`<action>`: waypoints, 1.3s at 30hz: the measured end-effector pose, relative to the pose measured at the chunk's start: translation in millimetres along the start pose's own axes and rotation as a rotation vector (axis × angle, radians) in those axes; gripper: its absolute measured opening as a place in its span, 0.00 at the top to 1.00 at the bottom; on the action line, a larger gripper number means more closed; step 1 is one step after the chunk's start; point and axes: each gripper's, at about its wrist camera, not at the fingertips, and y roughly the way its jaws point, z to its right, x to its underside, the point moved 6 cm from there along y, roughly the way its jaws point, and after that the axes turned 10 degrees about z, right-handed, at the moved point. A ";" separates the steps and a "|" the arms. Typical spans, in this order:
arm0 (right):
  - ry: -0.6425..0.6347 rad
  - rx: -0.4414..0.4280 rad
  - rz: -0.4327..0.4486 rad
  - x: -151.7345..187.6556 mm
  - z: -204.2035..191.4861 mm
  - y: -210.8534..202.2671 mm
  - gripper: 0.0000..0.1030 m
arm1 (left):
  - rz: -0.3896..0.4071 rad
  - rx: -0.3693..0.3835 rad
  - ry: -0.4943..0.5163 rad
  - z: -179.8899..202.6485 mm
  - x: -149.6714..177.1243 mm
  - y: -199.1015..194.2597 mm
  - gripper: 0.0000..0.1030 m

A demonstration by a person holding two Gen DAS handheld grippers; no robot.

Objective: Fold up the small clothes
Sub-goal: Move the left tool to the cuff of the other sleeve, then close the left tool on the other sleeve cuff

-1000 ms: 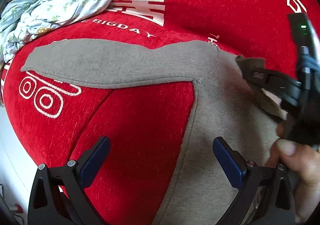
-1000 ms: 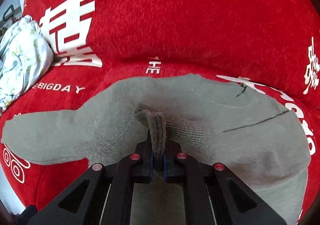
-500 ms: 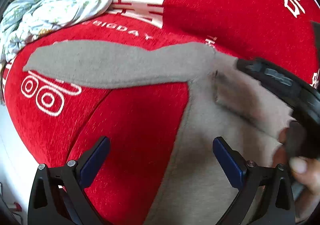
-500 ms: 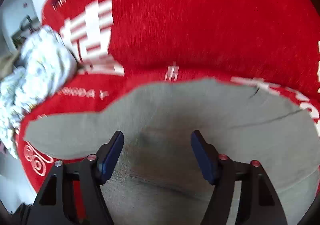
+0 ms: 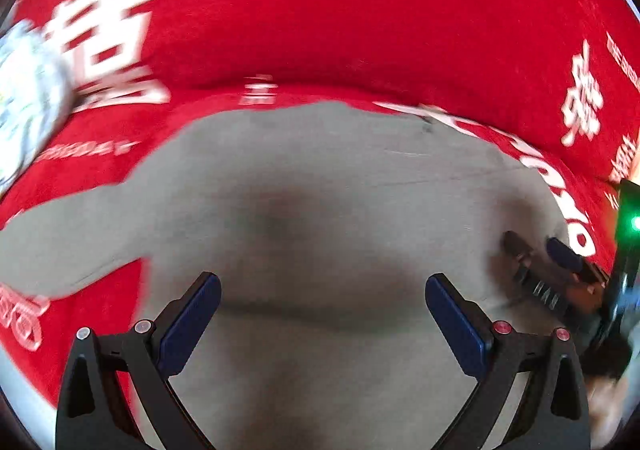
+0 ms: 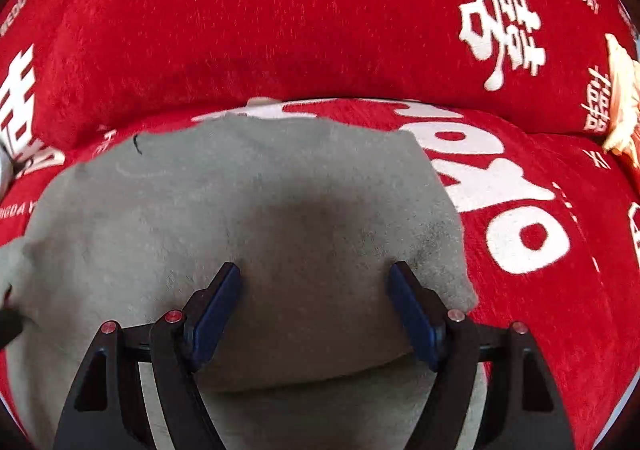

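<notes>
Left wrist view: my left gripper (image 5: 322, 324) hangs over the grey garment (image 5: 320, 210), jaws spread wide, nothing between the pads; garment lies flat on the red cover (image 5: 340, 10) with white lettering; one sleeve runs out to the left; floral cloth (image 5: 28, 102) bunched at the far left edge, blurred; my right gripper (image 5: 540, 250) shows at the right, low over the garment's right side. Right wrist view: right gripper (image 6: 316, 310) has just been opening, jaws now apart with only flat grey cloth (image 6: 240, 210) beneath, not pinched; garment's right edge lies just past the right finger; pale cloth (image 6: 622, 98) at the far right.
</notes>
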 end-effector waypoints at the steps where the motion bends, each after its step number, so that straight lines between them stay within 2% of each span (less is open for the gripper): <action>1: -0.003 -0.004 0.009 0.0 -0.7 0.0 0.21 | -0.017 0.003 0.010 7.4 0.1 8.3 0.00; 3: -0.004 -0.005 0.008 0.0 -3.2 0.4 0.19 | -0.067 0.026 0.026 19.0 3.5 32.4 0.00; 4: -0.002 -0.008 0.011 0.6 -3.7 1.2 0.17 | -0.079 -0.009 0.036 17.9 6.2 41.9 0.00; 5: 0.000 -0.014 0.015 2.1 -3.1 1.6 0.17 | -0.058 -0.045 0.058 16.9 6.4 43.8 0.00; 7: 0.003 -0.031 0.018 2.3 -2.2 2.9 0.13 | -0.018 -0.048 0.087 16.5 8.0 39.8 0.00; 9: 0.003 -0.043 0.020 3.2 -3.0 1.4 0.11 | -0.014 -0.057 0.087 10.4 10.0 34.6 0.00; 13: -0.006 -0.038 0.025 3.9 -3.3 1.4 0.10 | 0.020 -0.094 0.021 -16.7 16.1 14.5 0.00; 16: -0.006 -0.039 0.027 4.0 -3.0 0.9 0.10 | 0.047 -0.130 -0.104 -60.4 24.8 -4.9 0.00; 19: -0.010 -0.034 0.026 3.8 -3.5 1.1 0.10 | 0.067 -0.227 -0.261 -126.9 34.6 -22.4 0.00; 26: -0.016 -0.027 0.026 3.8 -4.2 0.7 0.10 | 0.106 -0.580 -0.666 -314.8 73.5 -69.4 0.00; 29: -0.019 -0.025 0.026 4.1 -3.7 0.3 0.10 | 0.092 -0.691 -0.781 -371.6 93.7 -77.6 0.00; 31: -0.024 -0.021 0.025 4.2 -4.1 0.3 0.10 | 0.049 -0.704 -0.830 -399.0 101.8 -69.8 0.00; 32: -0.026 -0.020 0.025 4.3 -4.0 0.4 0.10 | 0.044 -0.669 -0.860 -407.4 102.5 -63.3 0.00; 34: -0.029 -0.018 0.024 4.5 -4.0 0.3 0.10 | 0.064 -0.699 -0.883 -420.2 97.8 -65.7 0.00; 39: -0.031 -0.018 0.024 4.5 -3.4 0.0 0.10 | 0.003 -0.745 -1.002 -444.5 88.0 -57.0 0.00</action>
